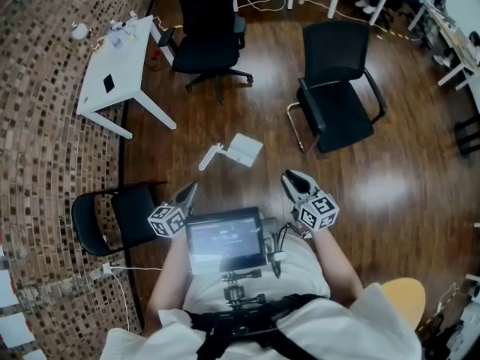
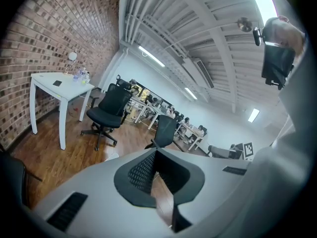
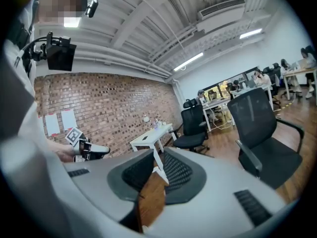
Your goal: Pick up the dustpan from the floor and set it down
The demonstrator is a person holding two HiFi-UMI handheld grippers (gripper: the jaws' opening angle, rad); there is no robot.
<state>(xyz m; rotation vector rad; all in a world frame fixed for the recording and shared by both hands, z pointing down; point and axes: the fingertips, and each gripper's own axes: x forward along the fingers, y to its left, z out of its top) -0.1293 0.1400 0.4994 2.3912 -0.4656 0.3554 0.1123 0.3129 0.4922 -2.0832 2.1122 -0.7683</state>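
Noted white plastic dustpan [image 1: 241, 150] lying flat on dark brown wooden floor [image 1: 405, 163], with its short white handle turned to the left in the head view. Confirmed no contact between the dustpan and either tool. Found left gripper [image 1: 192, 189] held off the floor on the near-left side of the dustpan, apart from it. Checked in the left gripper view: jaws closed tip to tip, nothing between them, only floorboards showing through the wedge behind the tips. Found right gripper [image 1: 289, 177] on the near-right side of the dustpan, likewise apart from it. Checked in the right gripper view: jaws drawn together at the tips, gripping nothing, floorboards again showing through the wedge. Could not settle whether the small white piece seen past those tips belongs to the dustpan. Recorded small dark-framed screen [image 1: 225, 242] on a chest mount, on the near side of the dustpan between the two grippers. Recorded white rectangular table [image 1: 131, 58] well beyond the dustpan to its far left, against red-brown brick wall [image 1: 52, 141]. Recorded black wheeled office chair [image 1: 206, 28] well beyond the dustpan, and black metal-framed chair [image 1: 337, 111] to its far right. Recorded another black chair [image 1: 112, 216] to the near left of the dustpan, beside the wall.
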